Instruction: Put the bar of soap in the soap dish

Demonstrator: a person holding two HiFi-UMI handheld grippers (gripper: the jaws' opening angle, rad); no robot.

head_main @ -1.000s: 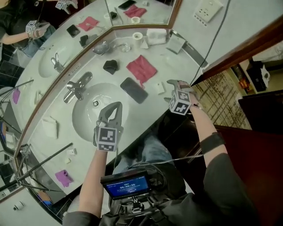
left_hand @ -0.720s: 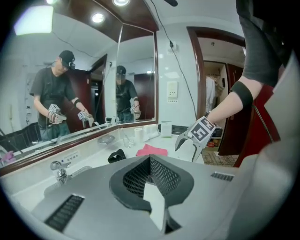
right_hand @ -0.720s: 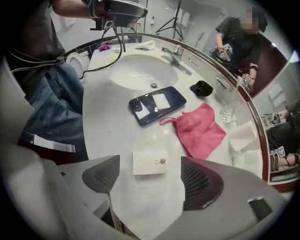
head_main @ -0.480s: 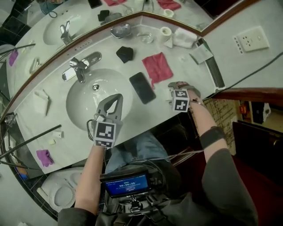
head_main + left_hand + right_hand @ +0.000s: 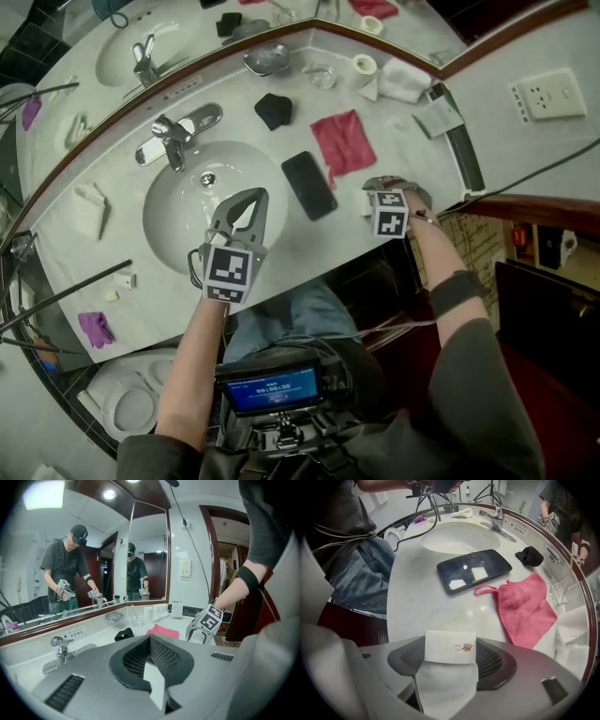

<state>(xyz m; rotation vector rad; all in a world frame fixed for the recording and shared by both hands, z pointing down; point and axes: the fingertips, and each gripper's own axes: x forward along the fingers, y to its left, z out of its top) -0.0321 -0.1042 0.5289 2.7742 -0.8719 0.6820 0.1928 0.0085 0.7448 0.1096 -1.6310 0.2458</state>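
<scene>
The bar of soap is a white wrapped block with a small logo, lying on the white counter. My right gripper points straight down over it near the counter's front edge. Its jaws have just been closing and now press the soap's two sides. In the head view the soap is mostly hidden under that gripper. The metal soap dish stands at the back by the mirror and also shows in the left gripper view as the soap dish. My left gripper hangs shut and empty over the sink basin.
A black phone and a pink cloth lie just left of and behind the right gripper. A black object, a glass, a paper roll and a white towel line the back. The faucet stands behind the basin.
The right gripper has come down over the soap, which a second ago lay in plain sight beside it. The left gripper has shifted a little over the basin.
</scene>
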